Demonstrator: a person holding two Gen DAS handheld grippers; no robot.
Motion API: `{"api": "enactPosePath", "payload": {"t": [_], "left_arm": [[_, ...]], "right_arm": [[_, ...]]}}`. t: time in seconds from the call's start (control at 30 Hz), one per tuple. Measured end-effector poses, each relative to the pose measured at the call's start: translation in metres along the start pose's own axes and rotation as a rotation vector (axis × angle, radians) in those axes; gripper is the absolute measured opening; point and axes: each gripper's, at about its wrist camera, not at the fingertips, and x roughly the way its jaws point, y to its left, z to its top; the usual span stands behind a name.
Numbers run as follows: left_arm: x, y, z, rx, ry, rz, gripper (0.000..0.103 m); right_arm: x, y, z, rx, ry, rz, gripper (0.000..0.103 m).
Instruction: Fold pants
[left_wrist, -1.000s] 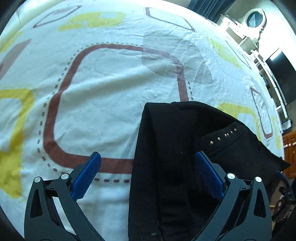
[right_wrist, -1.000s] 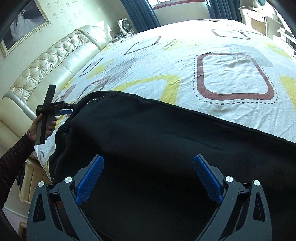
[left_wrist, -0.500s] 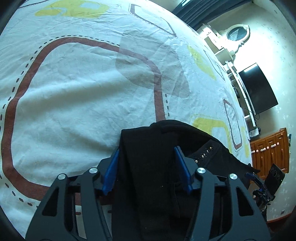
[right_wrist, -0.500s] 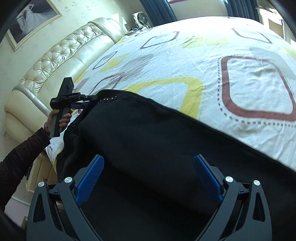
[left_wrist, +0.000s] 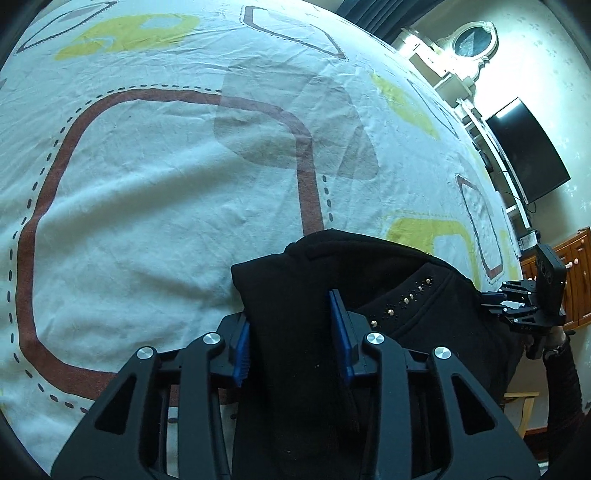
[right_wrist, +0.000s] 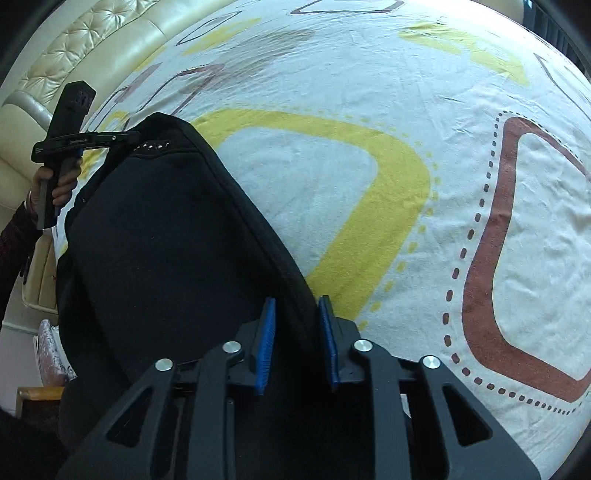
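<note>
Black pants (left_wrist: 306, 295) on the patterned bedsheet (left_wrist: 147, 184), lower part cut off by frame; left gripper (left_wrist: 291, 332) has just closed onto the bunched waist end; right gripper (right_wrist: 295, 339) has just closed onto the pants' edge; folds unreadable in the dark cloth.

Right tongs (right_wrist: 295, 343) just closed on black pants (right_wrist: 166, 240) edge; bedsheet (right_wrist: 369, 92) beneath.

Left tool (right_wrist: 110, 138) at 10 o'clock: you see faint white lettering on its bar, too small to read.
Elsewhere: nothing you can read.
</note>
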Motion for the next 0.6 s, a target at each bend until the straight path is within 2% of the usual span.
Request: {"api": "enactPosePath", "payload": {"t": [0.13,0.27,0.4,0.53,0.6], "left_arm": [[0.001,-0.001,0.001,0.012,-0.007,0.015,0.032],[-0.008,0.000,0.002,0.003,-0.045,-0.001,0.026],[-0.032,0.000,0.001,-0.011,-0.127,-0.098,0.025],[-0.070,0.000,-0.008,-0.014,-0.238,-0.218,0.024],[-0.089,0.000,-0.017,-0.002,-0.283,-0.250,0.024]], "right_arm": [[-0.012,-0.002,0.000,0.021,-0.016,0.007,0.011],[-0.032,0.008,0.005,-0.020,-0.070,-0.087,0.008],[-0.064,0.021,0.007,-0.034,-0.187,-0.175,0.008],[-0.104,0.050,-0.011,-0.085,-0.309,-0.248,0.008],[-0.121,0.070,-0.024,-0.119,-0.357,-0.282,0.008]]}}
